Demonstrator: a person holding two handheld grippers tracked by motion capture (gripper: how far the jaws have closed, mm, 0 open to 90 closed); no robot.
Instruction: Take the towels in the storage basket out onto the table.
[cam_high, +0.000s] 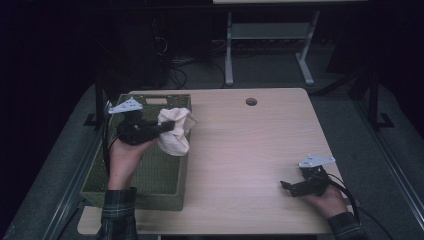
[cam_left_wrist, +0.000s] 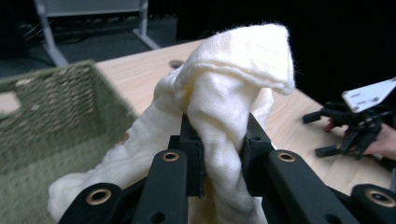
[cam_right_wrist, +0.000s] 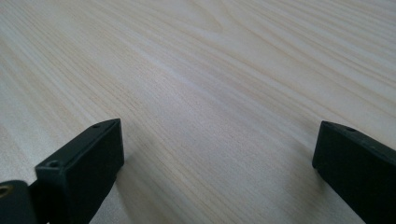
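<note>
Desk: pale wood, dark room behind.
Basket: green wicker, at my desk's left edge.
Cloth: cream, bunched above the basket's right rim.
Left claw: I have it clamped on cloth.
Right claw: jaws wide apart, nothing held, near right edge.

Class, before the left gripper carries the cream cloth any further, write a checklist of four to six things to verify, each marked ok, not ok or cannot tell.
1. Left gripper jaws clamp the cream cloth: ok.
2. Cloth lifted free of the green basket: cannot tell; its lower end hangs at the rim.
3. Wooden table bare beside the basket: ok.
4. Right gripper jaws open, nothing between them: ok.
5. Right gripper apart from the cloth: ok.
</note>
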